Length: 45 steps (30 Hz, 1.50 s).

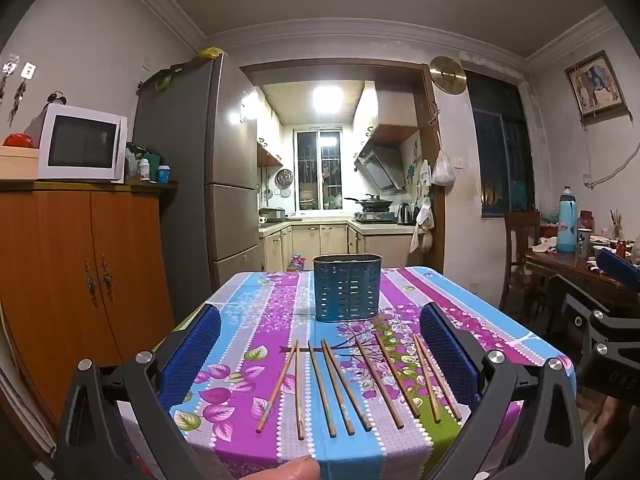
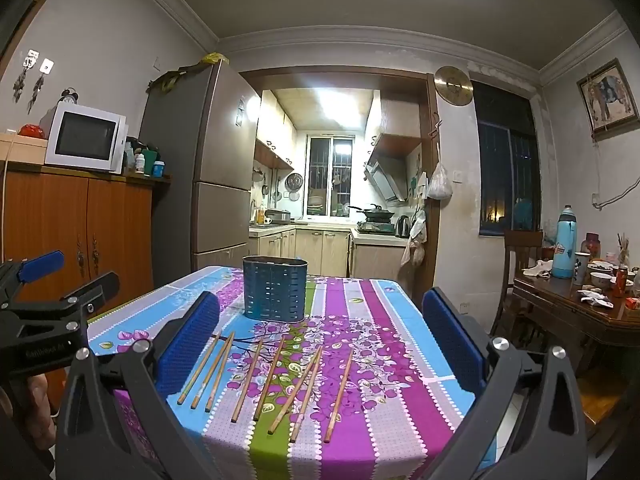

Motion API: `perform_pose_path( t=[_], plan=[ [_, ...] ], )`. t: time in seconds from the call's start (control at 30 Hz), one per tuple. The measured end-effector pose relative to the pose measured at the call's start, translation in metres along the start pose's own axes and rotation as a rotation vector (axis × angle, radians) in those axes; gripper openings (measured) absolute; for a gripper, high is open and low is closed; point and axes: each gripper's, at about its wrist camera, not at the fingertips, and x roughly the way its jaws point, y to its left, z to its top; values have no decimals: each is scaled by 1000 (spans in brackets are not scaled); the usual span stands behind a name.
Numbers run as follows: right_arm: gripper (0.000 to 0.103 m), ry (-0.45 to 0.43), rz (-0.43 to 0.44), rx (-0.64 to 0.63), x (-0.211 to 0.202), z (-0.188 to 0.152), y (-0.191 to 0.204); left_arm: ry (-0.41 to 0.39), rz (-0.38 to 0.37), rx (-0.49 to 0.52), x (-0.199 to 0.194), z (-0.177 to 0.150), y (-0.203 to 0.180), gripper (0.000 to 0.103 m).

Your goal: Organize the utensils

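While both our hand-held grippers, left (image 1: 320,364) and right (image 2: 320,344), gape apart on nothing, eight thin brown wooden chopsticks (image 1: 352,388) lie in a loose row just in front of the upright perforated blue oval utensil holder (image 1: 347,288) on the floral-clothed bench (image 1: 248,320).

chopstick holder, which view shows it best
Left wrist view: the blue slotted holder stands upright near the frame's centre, unobstructed, beyond the chopsticks. The right wrist view also shows it whole, but off to the left and a little smaller.
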Motion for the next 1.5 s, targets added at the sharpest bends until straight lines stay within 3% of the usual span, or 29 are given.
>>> perform_pose_path(
  t=[1.5],
  plan=[
    [98, 7, 2, -7, 3, -1, 1, 8, -2, 14, 6, -7, -9, 99]
  ],
)
